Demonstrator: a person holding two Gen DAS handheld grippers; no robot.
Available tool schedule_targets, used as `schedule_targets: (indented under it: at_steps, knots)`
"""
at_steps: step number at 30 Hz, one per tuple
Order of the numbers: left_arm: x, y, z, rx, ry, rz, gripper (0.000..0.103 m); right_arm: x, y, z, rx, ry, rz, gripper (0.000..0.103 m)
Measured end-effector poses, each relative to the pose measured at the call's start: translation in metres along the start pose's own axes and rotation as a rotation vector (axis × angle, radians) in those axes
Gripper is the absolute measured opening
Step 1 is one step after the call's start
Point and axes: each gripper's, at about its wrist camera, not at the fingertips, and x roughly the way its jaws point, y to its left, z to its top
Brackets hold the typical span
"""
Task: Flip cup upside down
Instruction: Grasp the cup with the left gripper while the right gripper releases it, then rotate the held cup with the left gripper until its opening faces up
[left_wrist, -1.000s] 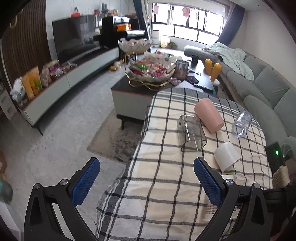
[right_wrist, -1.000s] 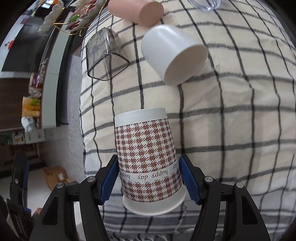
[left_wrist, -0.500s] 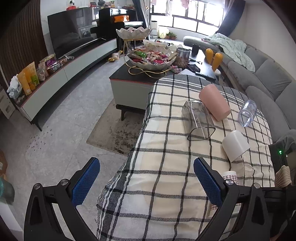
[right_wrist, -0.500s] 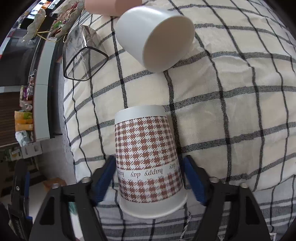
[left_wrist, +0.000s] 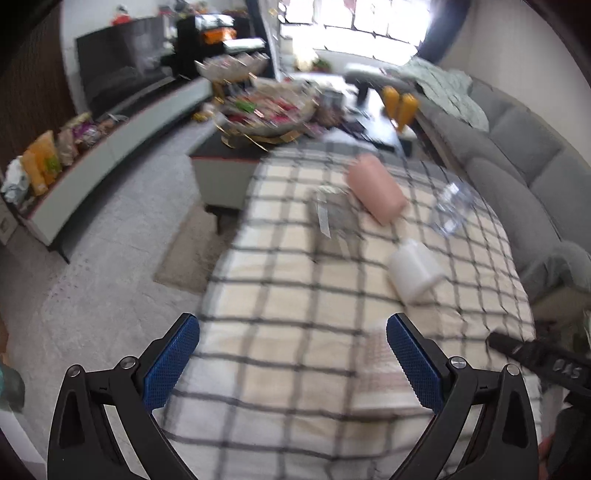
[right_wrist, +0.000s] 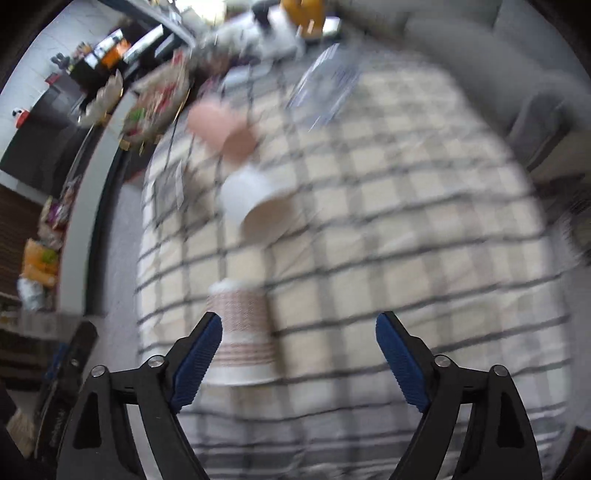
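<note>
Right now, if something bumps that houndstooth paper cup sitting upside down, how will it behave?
The houndstooth paper cup looks thin and light, so it would probably slide on the checked cloth. Rim down, its wide base should resist tipping. Squeezed hard, it would likely crumple.

This is a home living room. A grey sofa (left_wrist: 517, 162) runs along the right wall under a bright window (left_wrist: 354, 22), a dark TV (left_wrist: 122, 62) stands on a long low cabinet (left_wrist: 110, 155) lined with snack bags (left_wrist: 40, 166), and a coffee table (left_wrist: 229, 162) carries a tiered tray of sweets (left_wrist: 266, 110). A checked cloth (left_wrist: 295, 295) covers the near surface.
</note>
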Motion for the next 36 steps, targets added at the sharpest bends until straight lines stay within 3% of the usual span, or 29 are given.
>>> schedule_targets:
  at_steps: [6,9,12,26,34,36]
  knots:
    - [0.033,-0.057,-0.009,0.110,0.268,-0.037,0.103,-0.047,-0.040,-0.001,-0.003,-0.167,-0.134,0.095]
    - [0.053,-0.072,-0.013,0.154,0.420,-0.024,0.103,-0.053,-0.055,0.003,0.021,-0.174,-0.145,0.095]
    - [0.066,-0.078,-0.010,0.155,0.524,-0.005,0.103,-0.052,-0.062,0.008,0.054,-0.136,-0.131,0.095]
    - [0.126,-0.111,0.015,0.322,0.844,0.117,0.103,-0.019,-0.064,0.035,0.131,-0.045,-0.056,0.095]
    - [0.162,-0.116,0.012,0.357,0.995,0.121,0.103,0.015,-0.068,0.050,0.165,0.023,-0.038,0.095]
    - [0.167,-0.113,0.010,0.356,1.017,0.121,0.095,0.022,-0.071,0.052,0.173,0.040,-0.033,0.095]
